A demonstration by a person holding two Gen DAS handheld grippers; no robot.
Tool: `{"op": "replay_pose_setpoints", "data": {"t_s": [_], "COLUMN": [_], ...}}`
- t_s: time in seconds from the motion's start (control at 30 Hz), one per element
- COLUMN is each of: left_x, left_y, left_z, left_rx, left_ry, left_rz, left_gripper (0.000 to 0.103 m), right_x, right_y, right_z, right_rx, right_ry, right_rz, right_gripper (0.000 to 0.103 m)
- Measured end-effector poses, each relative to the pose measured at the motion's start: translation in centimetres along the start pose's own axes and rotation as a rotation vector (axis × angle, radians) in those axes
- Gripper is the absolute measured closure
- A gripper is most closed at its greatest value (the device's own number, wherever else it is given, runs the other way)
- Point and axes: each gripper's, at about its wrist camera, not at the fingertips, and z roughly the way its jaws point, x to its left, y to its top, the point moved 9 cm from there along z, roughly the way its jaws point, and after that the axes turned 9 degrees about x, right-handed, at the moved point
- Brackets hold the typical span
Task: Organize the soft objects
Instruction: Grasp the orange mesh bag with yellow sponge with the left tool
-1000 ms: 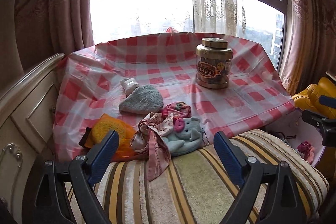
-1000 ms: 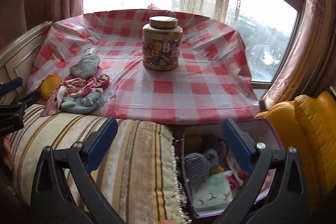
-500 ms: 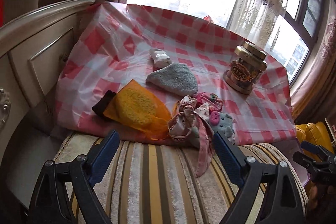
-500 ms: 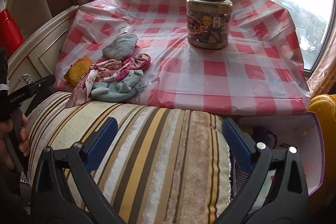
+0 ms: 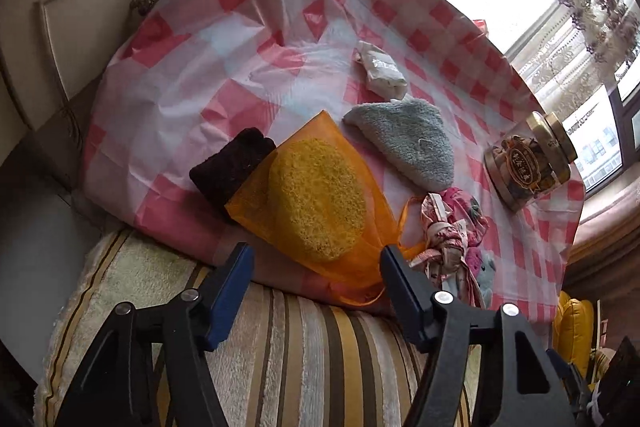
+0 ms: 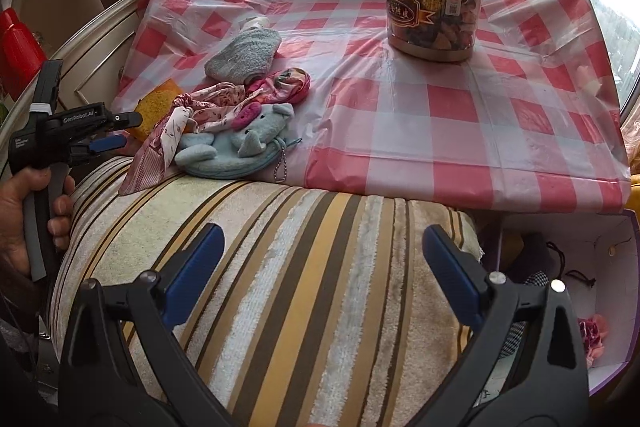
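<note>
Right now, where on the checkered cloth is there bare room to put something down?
Bare cloth lies right of the jar and in front of it, down to the near edge. The left is crowded: grey towel, floral scarf, blue plush pouch, and orange bag.

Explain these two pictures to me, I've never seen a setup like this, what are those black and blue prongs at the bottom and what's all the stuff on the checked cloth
There is no robot here. A person holds a two-finger gripper in each hand, and each gripper carries a wide-angle camera looking out along its blue-padded fingers. One picture comes from the left gripper, the other from the right gripper, which also shows the left one from the side. Both are open and hold nothing.

On the red-checked tablecloth lie soft things: an orange mesh bag with a yellow sponge inside, a dark knitted piece, a grey-blue fluffy cloth, a small white packet, a floral scarf and a blue plush elephant pouch. A gold-lidded jar stands behind them. A striped cushion lies in front, with an open box beside it.
</note>
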Motion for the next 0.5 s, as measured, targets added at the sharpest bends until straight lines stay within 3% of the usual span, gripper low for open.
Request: {"op": "replay_pose_setpoints", "data": {"t_s": [0.2, 0.3, 0.37, 0.5], "left_x": [-0.6, -1.2, -1.9, -3.2], "left_y": [2.0, 2.7, 3.1, 3.4], "left_z": [2.6, 3.7, 4.2, 4.1], "left_rx": [0.036, 0.044, 0.039, -0.019], "left_ry": [-0.020, -0.014, -0.020, -0.010], "left_rz": [-0.041, -0.045, -0.030, 0.027], "left_gripper": [0.040, 0.051, 0.064, 0.067], "right_x": [-0.1, -0.1, 0.0, 0.3], "right_y": [0.1, 0.2, 0.2, 0.4], "right_z": [1.2, 1.5, 1.7, 2.1], "right_rx": [0.036, 0.041, 0.047, 0.060], "right_ry": [0.031, 0.035, 0.034, 0.027], "right_rz": [0.021, 0.023, 0.024, 0.019], "right_gripper": [0.003, 0.003, 0.003, 0.003]}}
